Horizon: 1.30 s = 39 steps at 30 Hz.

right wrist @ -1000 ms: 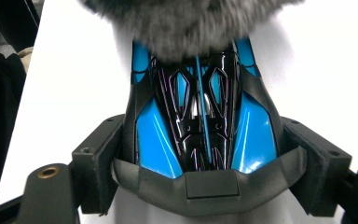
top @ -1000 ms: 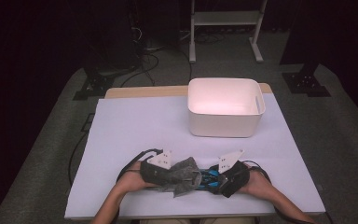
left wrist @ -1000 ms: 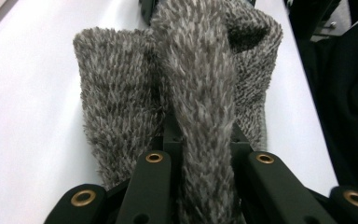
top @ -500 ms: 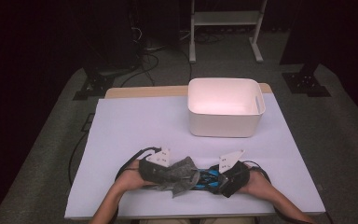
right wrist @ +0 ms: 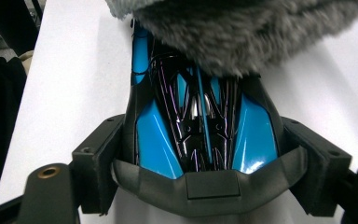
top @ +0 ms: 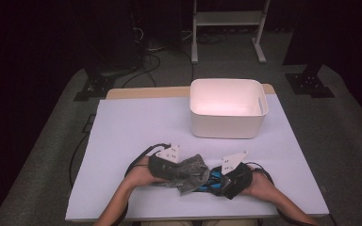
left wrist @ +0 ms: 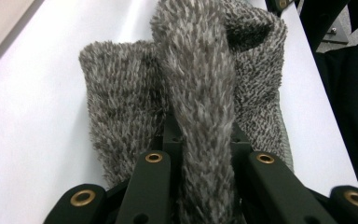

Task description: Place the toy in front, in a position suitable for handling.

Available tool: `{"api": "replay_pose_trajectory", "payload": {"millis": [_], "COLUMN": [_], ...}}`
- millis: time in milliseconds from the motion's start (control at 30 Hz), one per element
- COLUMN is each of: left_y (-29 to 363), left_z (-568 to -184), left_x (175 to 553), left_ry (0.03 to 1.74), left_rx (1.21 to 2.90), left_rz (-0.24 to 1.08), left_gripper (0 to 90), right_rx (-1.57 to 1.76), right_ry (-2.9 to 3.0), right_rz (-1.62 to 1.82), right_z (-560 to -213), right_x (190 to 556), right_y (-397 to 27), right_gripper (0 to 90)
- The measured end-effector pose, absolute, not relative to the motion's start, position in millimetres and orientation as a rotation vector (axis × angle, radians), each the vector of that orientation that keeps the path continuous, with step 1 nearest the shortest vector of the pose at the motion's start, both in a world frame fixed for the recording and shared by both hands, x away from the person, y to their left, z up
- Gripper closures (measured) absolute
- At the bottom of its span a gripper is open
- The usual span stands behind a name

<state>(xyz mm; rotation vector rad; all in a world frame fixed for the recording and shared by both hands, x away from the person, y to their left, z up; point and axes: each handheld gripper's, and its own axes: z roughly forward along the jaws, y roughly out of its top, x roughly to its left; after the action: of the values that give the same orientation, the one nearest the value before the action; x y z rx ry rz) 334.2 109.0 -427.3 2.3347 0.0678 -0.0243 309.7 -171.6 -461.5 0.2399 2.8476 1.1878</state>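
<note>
Near the table's front edge a grey fuzzy cloth lies bunched over one end of a glossy blue and black toy car. My left gripper is shut on the cloth; in the left gripper view a thick fold of the cloth runs up between the jaws of the left gripper. My right gripper is shut on the toy car. The jaws of the right gripper clamp its two sides. The cloth covers the car's far end.
A white plastic bin stands at the back right of the white-covered table. The person's hands and forearms come in at the front edge. Dark floor, cables and a rack's legs lie beyond the table.
</note>
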Motion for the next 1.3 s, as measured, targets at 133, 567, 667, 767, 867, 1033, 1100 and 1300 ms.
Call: {"api": "replay_pose_trajectory", "payload": {"millis": [133, 567, 667, 767, 867, 1033, 1100, 1300], "left_y": [127.1, 147.2, 146.6, 148.1, 148.3, 140.0, 137.9, 123.2], "left_z": [-431.9, -435.5, -433.4, -433.5, -433.5, -430.4, -429.4, -423.4], "left_x": [330.5, 328.2, 328.8, 327.8, 327.7, 328.9, 328.8, 328.4], "left_ry": [0.087, 0.061, 0.025, 0.022, 0.017, -0.008, -0.013, -0.065], "left_rx": [2.332, 2.326, 2.333, 2.327, 2.32, 2.32, 2.317, 2.321], "left_rz": [-0.02, 0.018, 0.037, 0.041, 0.039, 0.035, 0.032, 0.018], "left_gripper": [76.9, 77.0, 77.0, 77.0, 76.9, 76.9, 76.9, 77.0], "right_rx": [0.24, 0.285, 0.284, 0.297, 0.33, 0.28, 0.278, 0.264], "right_ry": [2.847, 2.869, 2.846, 2.839, 2.853, 2.869, 2.871, 2.866], "right_rz": [1.188, 1.17, 1.169, 1.152, 1.168, 1.15, 1.154, 1.159], "right_z": [-461.6, -458.3, -452.9, -448.7, -450.9, -452.7, -452.8, -453.3], "right_x": [309.6, 311.1, 309.0, 305.8, 306.2, 307.0, 307.6, 308.3], "right_y": [-171.6, -169.7, -174.0, -181.9, -189.9, -185.1, -182.8, -179.0], "right_gripper": [21.5, 18.3, 17.5, 17.6, 18.3, 24.3, 24.4, 24.4]}}
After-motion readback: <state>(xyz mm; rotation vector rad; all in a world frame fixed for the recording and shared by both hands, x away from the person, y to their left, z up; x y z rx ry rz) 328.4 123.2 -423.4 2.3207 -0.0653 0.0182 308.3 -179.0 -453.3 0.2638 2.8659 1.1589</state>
